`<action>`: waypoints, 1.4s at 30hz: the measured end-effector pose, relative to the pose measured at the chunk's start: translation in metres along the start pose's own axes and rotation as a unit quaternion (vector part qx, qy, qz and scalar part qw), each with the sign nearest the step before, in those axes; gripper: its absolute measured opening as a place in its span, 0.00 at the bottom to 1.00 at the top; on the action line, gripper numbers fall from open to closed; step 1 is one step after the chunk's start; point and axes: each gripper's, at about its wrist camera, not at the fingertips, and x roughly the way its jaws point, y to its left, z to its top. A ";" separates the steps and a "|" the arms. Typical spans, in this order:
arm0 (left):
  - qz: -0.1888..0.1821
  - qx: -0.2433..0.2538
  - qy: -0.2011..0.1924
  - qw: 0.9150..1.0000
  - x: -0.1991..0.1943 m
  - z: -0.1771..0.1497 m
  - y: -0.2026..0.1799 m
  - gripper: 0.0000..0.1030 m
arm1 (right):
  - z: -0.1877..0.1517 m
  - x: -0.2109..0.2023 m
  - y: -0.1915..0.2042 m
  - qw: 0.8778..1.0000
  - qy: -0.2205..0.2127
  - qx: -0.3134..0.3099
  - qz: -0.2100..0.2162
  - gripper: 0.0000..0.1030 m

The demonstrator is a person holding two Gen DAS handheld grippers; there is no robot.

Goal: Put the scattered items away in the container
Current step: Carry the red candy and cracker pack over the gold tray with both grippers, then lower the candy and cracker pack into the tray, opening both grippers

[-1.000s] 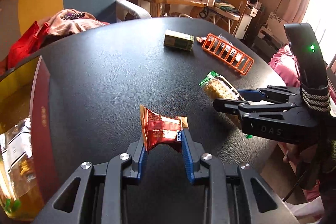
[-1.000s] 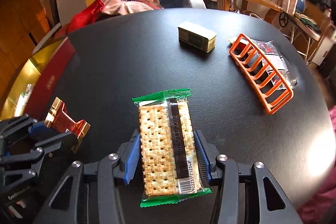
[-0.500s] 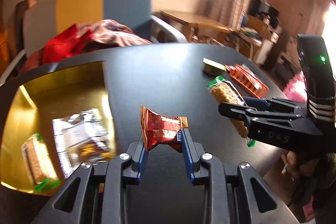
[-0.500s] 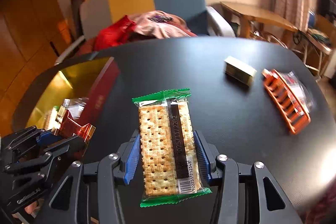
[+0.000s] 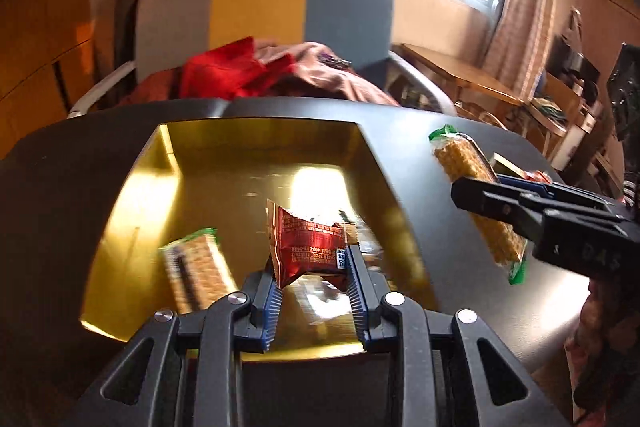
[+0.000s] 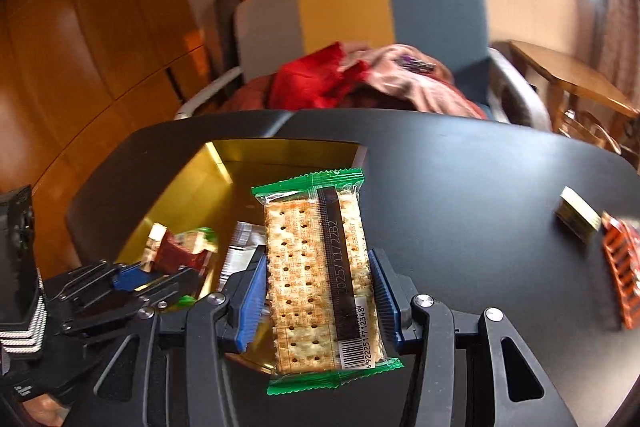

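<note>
Gold tray [image 5: 132,195] sits on the black table [image 5: 460,163], open top, shiny inside. In it: a cracker pack [image 5: 194,273] lying flat near the left side, plus clear and white wrappers [image 5: 320,297] at the near edge, blurred, can't read what they are. Right view shows the same tray [image 6: 180,195] with a white wrapper [image 6: 240,251] and a green-edged pack [image 6: 200,241] inside.

Left claw [image 5: 312,275] narrow, blue pads pinching a red snack [image 5: 308,247] by its sides. Snack is crumpled, upright, off the table, held over the tray. In the right view the left claw [image 6: 154,279] shows at lower left, red snack [image 6: 172,255] in its tips above the tray's near corner.

Right claw [image 6: 318,291] about half open, pads pressed on the long edges of a cracker pack [image 6: 320,275]; green-ended, barcode end toward the camera, held lengthwise along the fingers. Pack hangs over the tray's right near corner and the table edge, not touching either. From the left view the right claw [image 5: 488,203] comes in from the right, holding its crackers [image 5: 476,195] tilted above the table just right of the tray.

Still on the table, far right: a small gold box [image 6: 578,221] and beside it an orange rack [image 6: 622,275], well apart from the tray.

Behind the table, a chair [image 6: 360,15] piled with red and pink cloth [image 6: 360,79].
</note>
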 end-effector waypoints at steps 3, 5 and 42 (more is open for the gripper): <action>0.014 -0.010 -0.003 1.000 -0.002 -0.001 0.015 0.29 | 0.005 0.013 0.020 1.000 0.007 -0.016 0.013 0.48; 0.023 -0.017 -0.003 1.000 -0.002 -0.002 0.025 0.29 | 0.006 0.022 0.028 1.000 0.014 -0.020 0.020 0.48; 0.074 -0.053 0.017 0.996 0.004 -0.009 0.067 0.31 | -0.012 0.090 0.065 0.996 0.081 -0.027 0.014 0.50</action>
